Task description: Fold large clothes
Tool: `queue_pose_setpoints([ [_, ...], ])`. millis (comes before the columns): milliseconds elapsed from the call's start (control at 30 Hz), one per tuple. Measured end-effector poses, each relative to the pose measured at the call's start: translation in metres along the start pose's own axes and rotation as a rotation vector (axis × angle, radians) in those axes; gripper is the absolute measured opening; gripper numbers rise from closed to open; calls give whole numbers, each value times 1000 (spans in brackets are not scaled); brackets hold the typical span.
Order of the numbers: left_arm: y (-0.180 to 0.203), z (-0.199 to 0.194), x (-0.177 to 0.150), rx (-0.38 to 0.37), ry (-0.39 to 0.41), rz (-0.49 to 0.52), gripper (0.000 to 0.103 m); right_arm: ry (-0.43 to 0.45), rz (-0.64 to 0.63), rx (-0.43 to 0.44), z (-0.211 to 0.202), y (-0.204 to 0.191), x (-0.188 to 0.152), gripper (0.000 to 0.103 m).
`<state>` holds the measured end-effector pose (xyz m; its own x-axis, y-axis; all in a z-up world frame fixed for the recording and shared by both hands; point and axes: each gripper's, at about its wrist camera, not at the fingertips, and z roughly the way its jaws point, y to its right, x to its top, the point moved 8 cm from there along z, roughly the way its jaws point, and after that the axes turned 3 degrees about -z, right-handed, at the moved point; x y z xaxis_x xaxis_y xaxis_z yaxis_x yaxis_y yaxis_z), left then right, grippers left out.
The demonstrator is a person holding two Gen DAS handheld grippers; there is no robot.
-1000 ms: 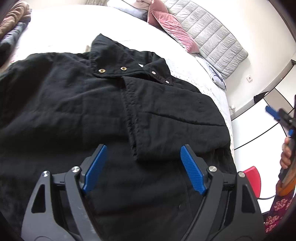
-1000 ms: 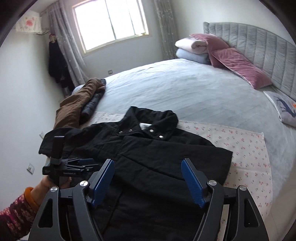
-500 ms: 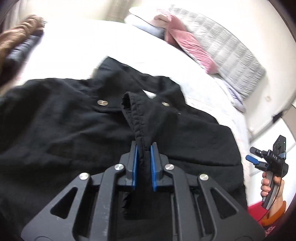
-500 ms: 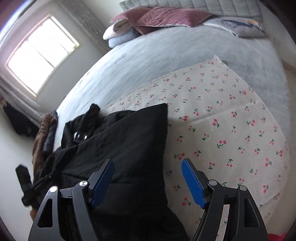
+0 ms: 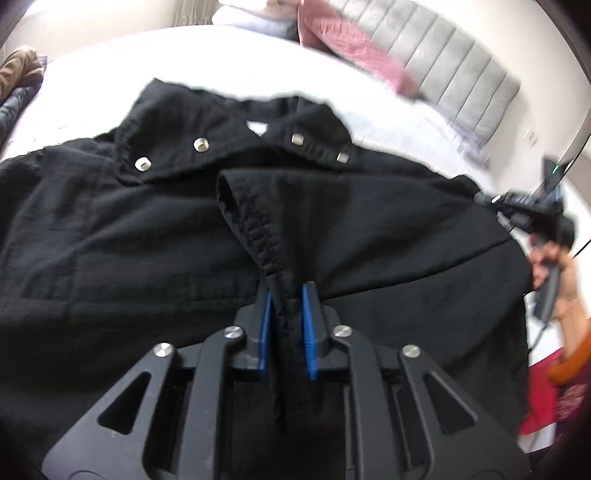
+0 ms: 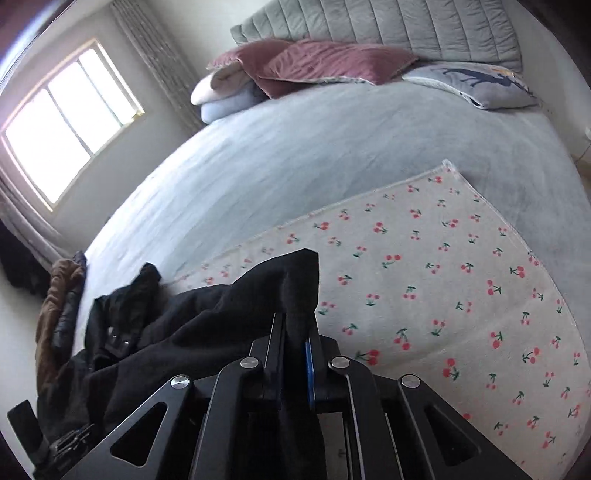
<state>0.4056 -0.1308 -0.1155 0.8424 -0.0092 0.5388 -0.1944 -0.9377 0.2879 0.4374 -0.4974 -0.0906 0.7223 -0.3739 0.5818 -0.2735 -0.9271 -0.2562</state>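
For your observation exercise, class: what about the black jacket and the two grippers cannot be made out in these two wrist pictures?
- Left wrist view: the black quilted jacket has its hem hidden behind the left gripper.
- Left wrist view: the right gripper is motion-blurred, so its closure is unreadable there.
- Right wrist view: the jacket's lower part is cut off behind the right gripper body.
- Both views: the sleeves' full layout is unclear.

Jacket (image 5: 110,236) is showing matt black crinkled cloth with shiny metal snaps (image 5: 201,144). Left gripper (image 5: 287,325) is showing matt black plastic, ribbed blue pads (image 5: 308,328), bright metal pins. Near right, mat (image 6: 443,280) is looking like soft cherry-print cloth; headboard (image 6: 388,26) quilted grey fabric.
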Motion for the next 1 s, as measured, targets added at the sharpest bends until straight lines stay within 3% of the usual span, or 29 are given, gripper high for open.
queue_pose_setpoints([
  [67, -2, -6, 2, 7, 11, -8, 28, 16, 23, -50, -12, 15, -3, 16],
  [100, -3, -11, 3, 7, 20, -6, 35, 30, 34, -28, -25, 21, -6, 19],
  [200, -6, -37, 10, 53, 86, 32, 55, 49, -62, 14, -65, 17, -24, 47],
  [233, -5, -40, 14, 57, 103, 46, 56, 45, -118, 2, -76, 13, -35, 58],
  [267, -2, -47, 17, 59, 122, 63, 56, 33, -178, -9, -85, 9, -49, 62],
  [467, 22, -46, 33, 38, 151, 152, 60, -74, -437, -4, -91, -8, -139, 63],
  [600, 51, -24, 26, -12, 124, 229, 61, -116, -563, -70, -64, -20, -160, 63],
  [700, 57, 2, 10, -15, 60, 253, 61, -63, -523, -119, -59, -20, -144, 61],
  [767, 51, 16, -5, -1, 36, 265, 62, -19, -466, -201, -62, 4, -132, 60],
  [867, 54, 7, -13, 22, 53, 314, 65, -133, -332, -125, -47, 31, -149, 62],
  [1000, 50, -18, -22, 75, 7, 355, 70, -175, -387, -178, -67, 21, -160, 63],
])
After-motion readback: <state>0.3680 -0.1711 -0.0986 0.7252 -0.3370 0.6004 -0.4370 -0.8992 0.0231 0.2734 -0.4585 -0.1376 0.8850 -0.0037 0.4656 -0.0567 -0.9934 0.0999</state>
